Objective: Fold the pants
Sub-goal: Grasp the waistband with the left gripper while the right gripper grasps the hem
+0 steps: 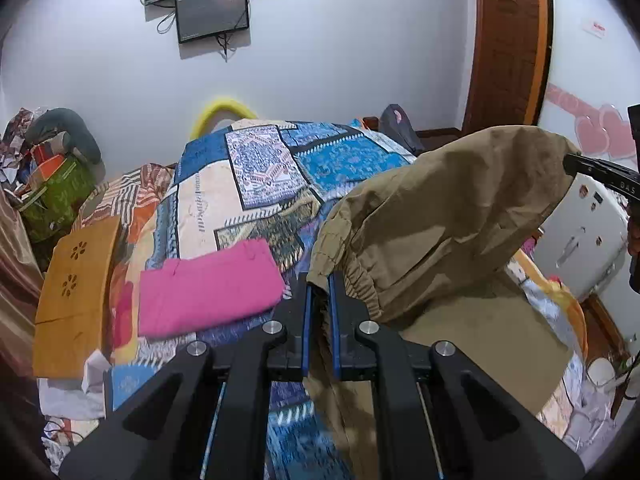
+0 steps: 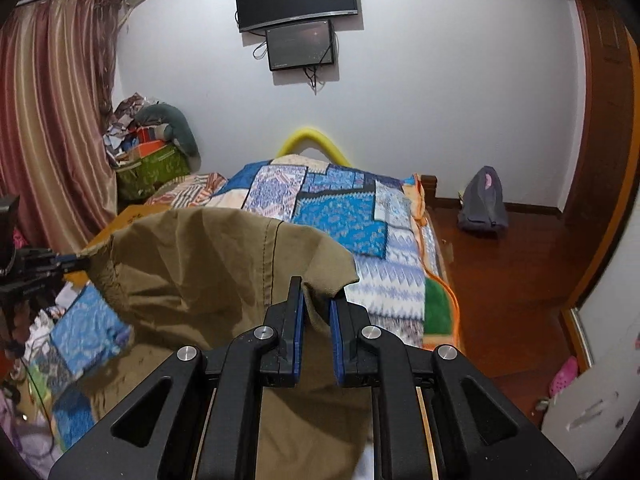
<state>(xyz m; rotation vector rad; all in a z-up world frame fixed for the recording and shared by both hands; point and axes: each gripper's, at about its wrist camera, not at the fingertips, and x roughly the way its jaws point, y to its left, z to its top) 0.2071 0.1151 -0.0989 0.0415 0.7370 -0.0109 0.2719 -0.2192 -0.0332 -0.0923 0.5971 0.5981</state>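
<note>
creased khaki cotton pants (image 1: 440,208), elastic waist: left gripper (image 1: 319,280) and right gripper (image 2: 317,296) fingers pinch corners; lower legs cut off.

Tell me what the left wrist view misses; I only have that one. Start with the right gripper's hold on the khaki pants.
Observer: The right gripper is shut on a corner of the khaki pants, which are lifted off the bed.
Operator: Report the floor to the right of the bed.
Observer: A gray backpack sits on the wooden floor against the wall.
Operator: Check the left side of the room.
Observer: A striped curtain hangs there.
</note>
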